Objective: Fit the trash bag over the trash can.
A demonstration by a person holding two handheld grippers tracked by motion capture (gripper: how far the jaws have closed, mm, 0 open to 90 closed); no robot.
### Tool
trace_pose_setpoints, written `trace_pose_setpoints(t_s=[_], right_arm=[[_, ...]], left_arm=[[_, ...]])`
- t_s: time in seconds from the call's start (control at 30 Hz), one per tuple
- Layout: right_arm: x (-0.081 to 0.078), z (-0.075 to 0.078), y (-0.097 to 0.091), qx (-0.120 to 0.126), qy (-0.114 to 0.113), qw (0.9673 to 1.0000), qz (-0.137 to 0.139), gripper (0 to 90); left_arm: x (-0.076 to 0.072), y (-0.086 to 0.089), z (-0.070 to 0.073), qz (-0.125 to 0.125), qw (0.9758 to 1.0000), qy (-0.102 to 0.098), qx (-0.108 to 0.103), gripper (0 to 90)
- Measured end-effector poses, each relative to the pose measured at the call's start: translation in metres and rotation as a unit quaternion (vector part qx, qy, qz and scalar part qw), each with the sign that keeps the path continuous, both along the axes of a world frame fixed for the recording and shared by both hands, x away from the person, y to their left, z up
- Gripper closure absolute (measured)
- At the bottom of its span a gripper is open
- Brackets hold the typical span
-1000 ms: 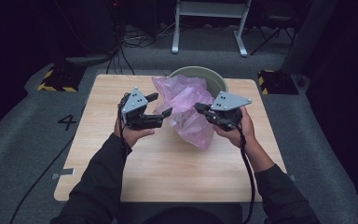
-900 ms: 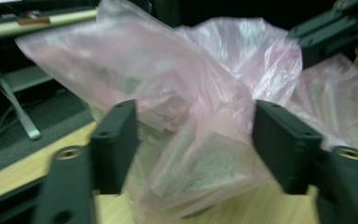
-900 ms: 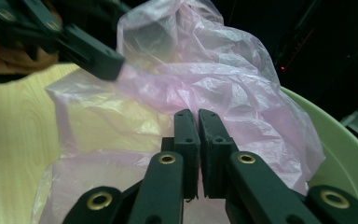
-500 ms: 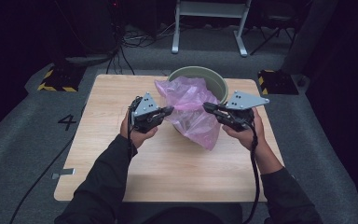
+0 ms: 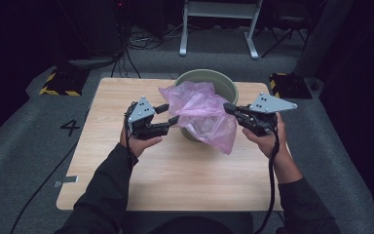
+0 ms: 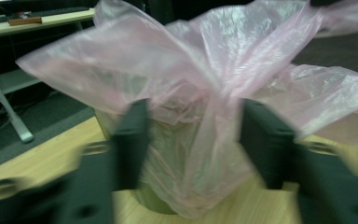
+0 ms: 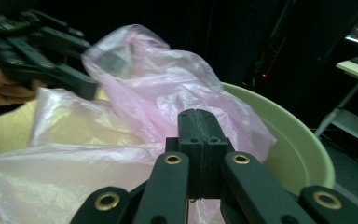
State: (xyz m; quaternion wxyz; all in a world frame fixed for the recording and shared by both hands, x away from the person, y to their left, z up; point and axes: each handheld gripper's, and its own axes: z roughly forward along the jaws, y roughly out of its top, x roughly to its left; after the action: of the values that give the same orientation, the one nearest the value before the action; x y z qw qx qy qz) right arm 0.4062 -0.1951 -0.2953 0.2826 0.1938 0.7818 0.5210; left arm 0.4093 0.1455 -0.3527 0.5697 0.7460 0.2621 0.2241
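A thin pink plastic bag (image 5: 202,109) lies crumpled in and over a pale green bin (image 5: 224,80) on the wooden table (image 5: 175,170). My left gripper (image 5: 169,113) is at the bag's left side. Its jaws have just been opening and now stand open. In the left gripper view a fold of the bag (image 6: 168,60) hangs between them (image 6: 193,121) without the pads pressing on it. My right gripper (image 5: 228,107) is at the bag's right edge. Its jaws (image 7: 198,116) are shut on the film (image 7: 158,93), which stretches toward them.
The bin's rim (image 7: 298,154) curves to the right behind the right jaws. Dark floor surrounds the table, with a white frame stand (image 5: 219,19) and cables behind it. Striped blocks (image 5: 58,83) sit at the table's far corners.
The left jaws were shut on the bag half a second ago and are now apart. The right gripper has moved a little to the right, drawing the bag's edge with it.
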Motion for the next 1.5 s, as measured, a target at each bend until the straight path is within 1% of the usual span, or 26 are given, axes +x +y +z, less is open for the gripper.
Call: trace_pose_setpoints(t_s=[0.1,0.2,0.3,0.37,0.4,0.47,0.5,0.53,0.57,0.63,0.67,0.7,0.77,0.8,0.87,0.9,1.0,1.07,1.13,1.17,1.23,1.3,1.37,1.4,1.47,1.5], right_arm=[[0.002,0.0,-0.003,-0.004,-0.004,0.9999,-0.013,90.0],[0.007,-0.002,-0.009,0.002,0.0,0.9996,-0.027,90.0],[0.01,-0.004,-0.012,0.003,0.006,0.9995,-0.032,90.0],[0.011,-0.005,-0.013,0.008,0.008,0.9994,-0.033,90.0],[0.012,-0.006,-0.013,0.007,0.009,0.9994,-0.034,90.0],[0.012,-0.007,-0.013,0.006,0.008,0.9993,-0.036,89.7],[0.013,-0.007,-0.013,0.005,0.007,0.9992,-0.038,89.8],[0.014,-0.007,-0.014,0.002,0.005,0.999,-0.043,89.9],[0.015,-0.008,-0.015,0.0,0.004,0.9989,-0.048,90.0],[0.017,-0.009,-0.018,0.003,0.007,0.9985,-0.053,90.0],[0.019,-0.01,-0.02,0.003,0.008,0.9983,-0.058,90.0],[0.021,-0.011,-0.023,0.001,0.008,0.9979,-0.064,90.0],[0.024,-0.013,-0.028,0.002,0.009,0.997,-0.077,90.0],[0.027,-0.014,-0.031,0.001,0.01,0.9964,-0.084,90.0],[0.033,-0.016,-0.038,0.011,0.021,0.9955,-0.092,90.0],[0.035,-0.017,-0.04,0.011,0.023,0.995,-0.097,90.0],[0.043,-0.022,-0.047,0.002,0.027,0.9927,-0.117,90.0],[0.05,-0.025,-0.053,0.008,0.037,0.9914,-0.125,90.0],[0.054,-0.027,-0.057,0.012,0.044,0.99,-0.133,90.0],[0.056,-0.028,-0.059,0.015,0.046,0.9898,-0.134,89.6],[0.058,-0.029,-0.061,0.021,0.049,0.9913,-0.12,86.8],[0.056,-0.028,-0.061,0.018,0.043,0.9926,-0.112,85.2],[0.053,-0.025,-0.059,0.019,0.036,0.9932,-0.109,78.1],[0.051,-0.024,-0.058,0.022,0.03,0.9937,-0.106,68.9],[0.048,-0.02,-0.057,0.026,0.032,0.9949,-0.092,61.0],[0.046,-0.019,-0.056,0.027,0.03,0.9959,-0.081,57.6]], left_arm=[[-0.006,0.003,-0.004,-0.018,0.9998,0.0,-0.001,28.2],[-0.007,0.005,-0.008,-0.027,0.9995,0.017,-0.002,25.9],[-0.005,0.0,-0.011,-0.025,0.9992,0.031,0.004,24.9],[0.001,-0.006,-0.013,-0.011,0.9989,0.044,0.008,27.7],[0.003,-0.007,-0.014,-0.01,0.9987,0.048,0.009,30.2],[0.008,-0.01,-0.017,0.014,0.9984,0.052,0.018,42.3],[0.012,-0.01,-0.019,0.009,0.998,0.059,0.018,48.0],[0.014,-0.01,-0.02,0.008,0.998,0.06,0.019,58.9],[0.015,-0.01,-0.021,0.016,0.9979,0.057,0.028,61.5],[0.018,-0.01,-0.022,0.013,0.998,0.052,0.034,74.4],[0.019,-0.009,-0.023,0.018,0.9976,0.047,0.048,81.5],[0.02,-0.01,-0.023,0.02,0.9973,0.043,0.055,87.0],[0.022,-0.009,-0.025,0.017,0.9968,0.046,0.064,89.5],[0.023,-0.009,-0.026,0.023,0.9961,0.046,0.071,89.8],[0.025,-0.008,-0.028,0.023,0.9955,0.048,0.078,89.8],[0.026,-0.007,-0.029,0.032,0.995,0.047,0.082,89.8],[0.029,-0.005,-0.031,0.041,0.9941,0.046,0.09,89.8],[0.033,-0.002,-0.033,0.045,0.9935,0.045,0.095,89.8],[0.034,0.0,-0.034,0.048,0.9939,0.047,0.087,89.6],[0.035,0.002,-0.034,0.042,0.9947,0.047,0.081,88.3],[0.033,0.005,-0.032,0.036,0.9964,0.036,0.068,78.8],[0.029,0.008,-0.028,0.037,0.9969,0.024,0.065,78.5],[0.025,0.012,-0.024,0.043,0.997,0.014,0.063,73.3],[0.024,0.014,-0.022,0.048,0.9969,0.012,0.062,66.8],[0.021,0.02,-0.018,0.051,0.9971,0.013,0.055,59.5],[0.019,0.022,-0.016,0.057,0.997,0.015,0.051,53.2]])
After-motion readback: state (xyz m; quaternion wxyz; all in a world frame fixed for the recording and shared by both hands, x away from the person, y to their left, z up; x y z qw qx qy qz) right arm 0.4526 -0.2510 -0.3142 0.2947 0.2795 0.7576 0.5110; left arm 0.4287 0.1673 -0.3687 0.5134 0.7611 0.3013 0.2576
